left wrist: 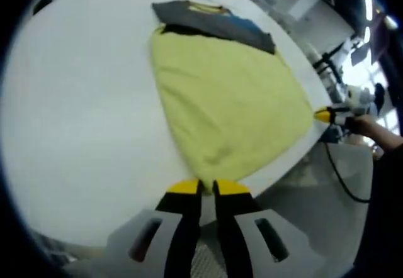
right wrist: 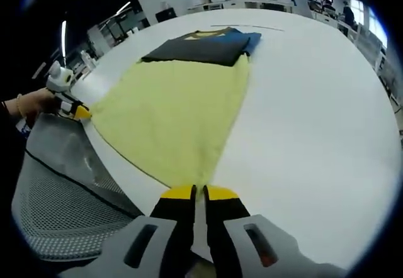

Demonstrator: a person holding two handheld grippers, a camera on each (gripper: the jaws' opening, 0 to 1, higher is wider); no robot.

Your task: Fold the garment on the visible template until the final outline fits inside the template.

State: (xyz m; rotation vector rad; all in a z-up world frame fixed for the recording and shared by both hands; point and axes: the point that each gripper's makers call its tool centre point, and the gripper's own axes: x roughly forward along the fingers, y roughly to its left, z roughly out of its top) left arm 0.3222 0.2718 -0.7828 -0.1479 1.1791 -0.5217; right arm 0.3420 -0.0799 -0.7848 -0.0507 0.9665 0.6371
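Garment position decides the coming move: the pale yellow soft cloth garment (left wrist: pixel 230 105) lies spread on the white round table (left wrist: pixel 82 127), and it stretches away from both hand-held grippers toward the far side. Its long axis runs from the near table edge to the dark grey folded piece with a blue part (left wrist: pixel 214 21) that lies over its far end.

We see the left hand-held gripper (left wrist: pixel 208 187) with its yellow-tipped jaws pressed together on the near corner of the garment, at the table edge. In the right gripper view, the right hand-held gripper (right wrist: pixel 199 193) is clenched in the same way on the other near corner of the yellow garment (right wrist: pixel 176 111). So both are equally near, each one holding one corner of the near hem.

The near hem hangs almost at the rim of the table (right wrist: pixel 315 121). We judge that a fold must go forward, away from us, where the open table is. A grey mesh chair (right wrist: pixel 60 190) stands just beside the near edge. We cannot make out a template outline clearly in either view.
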